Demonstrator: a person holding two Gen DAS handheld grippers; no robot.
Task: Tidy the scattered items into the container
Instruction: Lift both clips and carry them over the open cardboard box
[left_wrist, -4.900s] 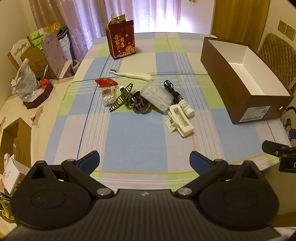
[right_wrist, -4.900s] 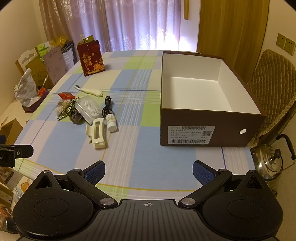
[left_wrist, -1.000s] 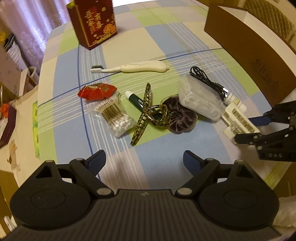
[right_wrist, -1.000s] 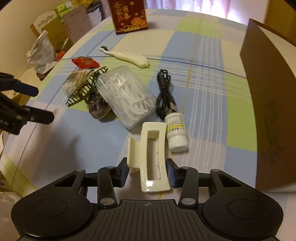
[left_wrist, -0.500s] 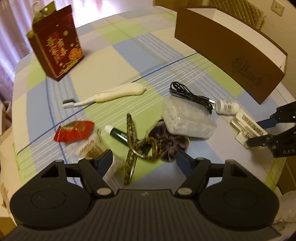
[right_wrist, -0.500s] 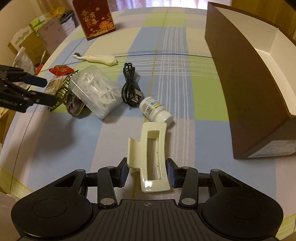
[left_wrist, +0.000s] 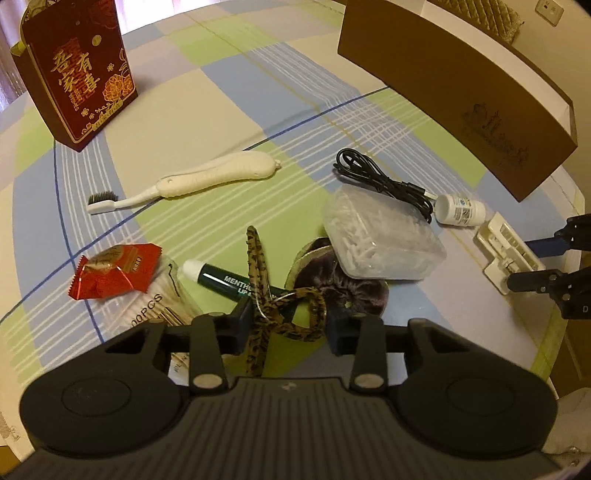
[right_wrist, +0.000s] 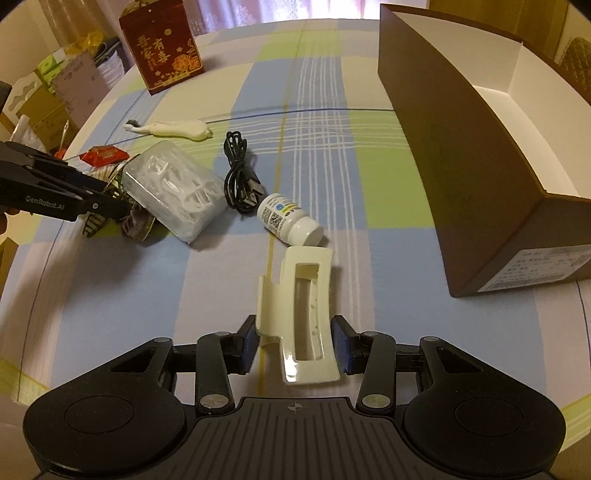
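A leopard-print hair claw (left_wrist: 284, 317) lies on the checked tablecloth, and my left gripper (left_wrist: 289, 328) is shut on it. It leans against a purple scrunchie (left_wrist: 347, 290) and a green lip-balm tube (left_wrist: 221, 280). My right gripper (right_wrist: 295, 347) is shut on a cream hair claw (right_wrist: 301, 314), low over the cloth beside a white pill bottle (right_wrist: 290, 219). The brown box (right_wrist: 461, 155) with a white inside stands open to the right. In the right wrist view the left gripper (right_wrist: 103, 201) shows at the left edge, among the pile.
Loose on the cloth are a cream toothbrush (left_wrist: 210, 175), a black cable (left_wrist: 384, 181), a clear tub of floss picks (left_wrist: 380, 236), a cotton-swab bag (left_wrist: 155, 299) and a red packet (left_wrist: 110, 273). A red gift bag (left_wrist: 79, 70) stands at the back left.
My left gripper came down onto the pile and shut on the leopard hair claw. My right gripper kept the cream claw and turned a little toward the box.
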